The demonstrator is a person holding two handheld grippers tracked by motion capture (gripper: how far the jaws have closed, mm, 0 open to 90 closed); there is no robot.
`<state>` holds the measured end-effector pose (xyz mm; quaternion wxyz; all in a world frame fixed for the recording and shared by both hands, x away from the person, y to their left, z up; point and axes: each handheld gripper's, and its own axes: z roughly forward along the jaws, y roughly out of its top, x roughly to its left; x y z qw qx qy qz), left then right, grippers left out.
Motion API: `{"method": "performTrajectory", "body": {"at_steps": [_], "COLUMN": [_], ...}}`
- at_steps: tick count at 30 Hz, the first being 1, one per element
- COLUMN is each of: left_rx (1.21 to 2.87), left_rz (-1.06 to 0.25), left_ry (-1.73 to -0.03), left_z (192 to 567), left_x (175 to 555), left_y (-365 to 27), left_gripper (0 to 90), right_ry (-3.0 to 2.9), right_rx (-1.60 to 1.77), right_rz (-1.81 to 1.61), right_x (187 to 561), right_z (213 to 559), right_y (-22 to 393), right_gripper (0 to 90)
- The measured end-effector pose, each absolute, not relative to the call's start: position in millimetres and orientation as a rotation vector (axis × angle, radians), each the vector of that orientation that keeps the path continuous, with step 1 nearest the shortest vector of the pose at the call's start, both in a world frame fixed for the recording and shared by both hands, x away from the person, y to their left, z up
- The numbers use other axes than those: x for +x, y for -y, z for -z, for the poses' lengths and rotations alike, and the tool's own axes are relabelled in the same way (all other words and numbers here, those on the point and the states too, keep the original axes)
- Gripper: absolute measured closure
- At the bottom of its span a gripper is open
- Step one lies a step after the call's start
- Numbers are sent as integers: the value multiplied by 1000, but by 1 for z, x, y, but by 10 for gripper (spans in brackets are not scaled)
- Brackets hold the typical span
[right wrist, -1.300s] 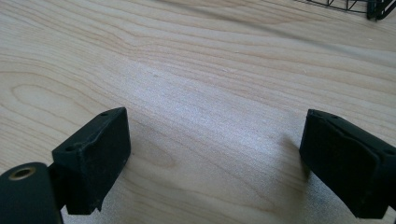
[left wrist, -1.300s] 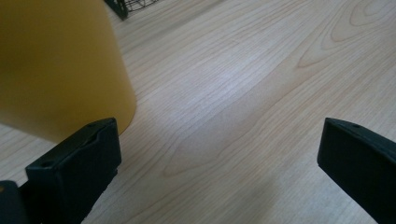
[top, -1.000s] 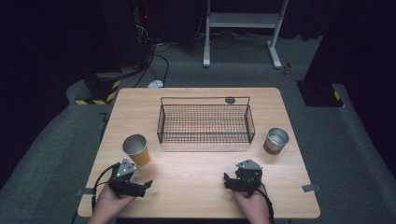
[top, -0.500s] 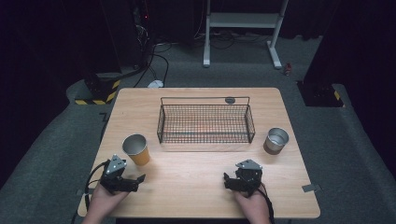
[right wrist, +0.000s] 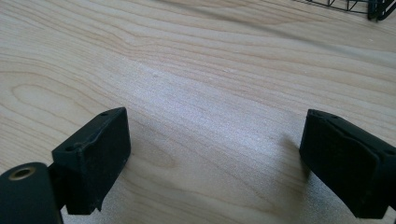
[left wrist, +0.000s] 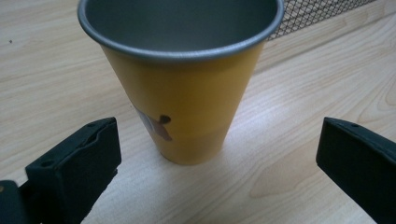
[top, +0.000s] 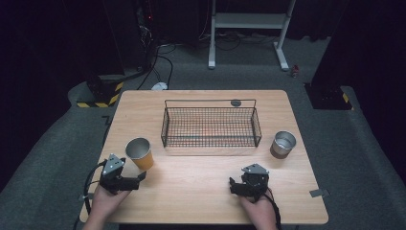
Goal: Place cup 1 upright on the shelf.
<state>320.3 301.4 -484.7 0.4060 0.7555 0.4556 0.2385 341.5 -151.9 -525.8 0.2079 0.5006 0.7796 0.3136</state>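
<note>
Nothing is yet lying in the wire basket; both cups are still standing outside it on the table. The left tool is spreading wide, empty, facing the yellow cup at 12 o'clock without touching. The right tool is gaping wide over bare wood; the metal cup is sitting at the basket's 3 o'clock.

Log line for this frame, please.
left gripper: open, facing orange cup | right gripper: open, over bare table | basket: empty
</note>
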Motion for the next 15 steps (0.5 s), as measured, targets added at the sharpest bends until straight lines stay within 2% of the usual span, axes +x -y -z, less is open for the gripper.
{"method": "performTrajectory", "body": {"at_steps": [15], "left_rx": [1848], "left_rz": [-625], "left_ry": [-1150], "left_z": [479], "left_x": [335], "left_y": [-298], "left_gripper": [4], "right_ry": [-2170], "right_rx": [1393], "right_rz": [-873], "right_x": [341], "right_z": [526], "right_y": [152], "right_gripper": [87]}}
